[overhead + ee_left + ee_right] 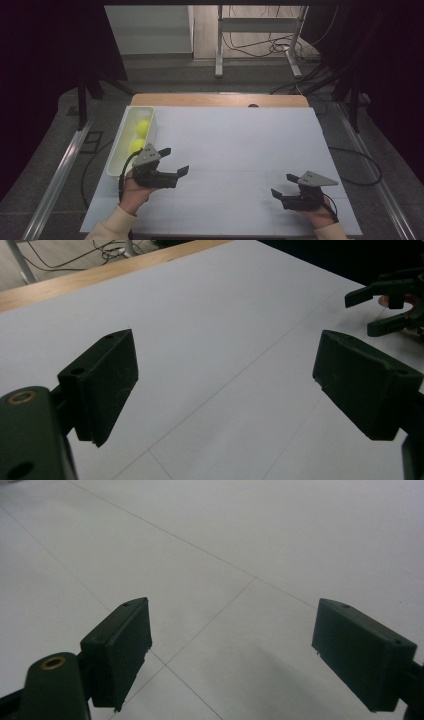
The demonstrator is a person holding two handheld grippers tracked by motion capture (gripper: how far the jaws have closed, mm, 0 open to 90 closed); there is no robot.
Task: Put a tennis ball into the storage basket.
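Big white table (240, 150) takes up most of the scene, bare surface under and ahead of both claws. Along its left edge sits a long white bin (121, 145), just behind and to the outside of the left gripper (175, 161), basically right by its knuckles. Two yellow-green balls (139, 136) are lying inside that bin, one behind the other, the nearer one just behind the claw's grey top plate.

Left gripper's jaws are spread wide with nothing between them; through its own camera (220, 385) you just see bare table between the pads. It's pointing toward the table's middle, away from the bin. Right gripper (284, 185) is well off to the other side, low over the table, jaws also wide and empty (230, 650).

My guess is the balls are what's in play. If he's going for one, I'd swing the left claw round to face the bin first, come down from above, and straddle the near ball squarely so it doesn't squirt along the bin.
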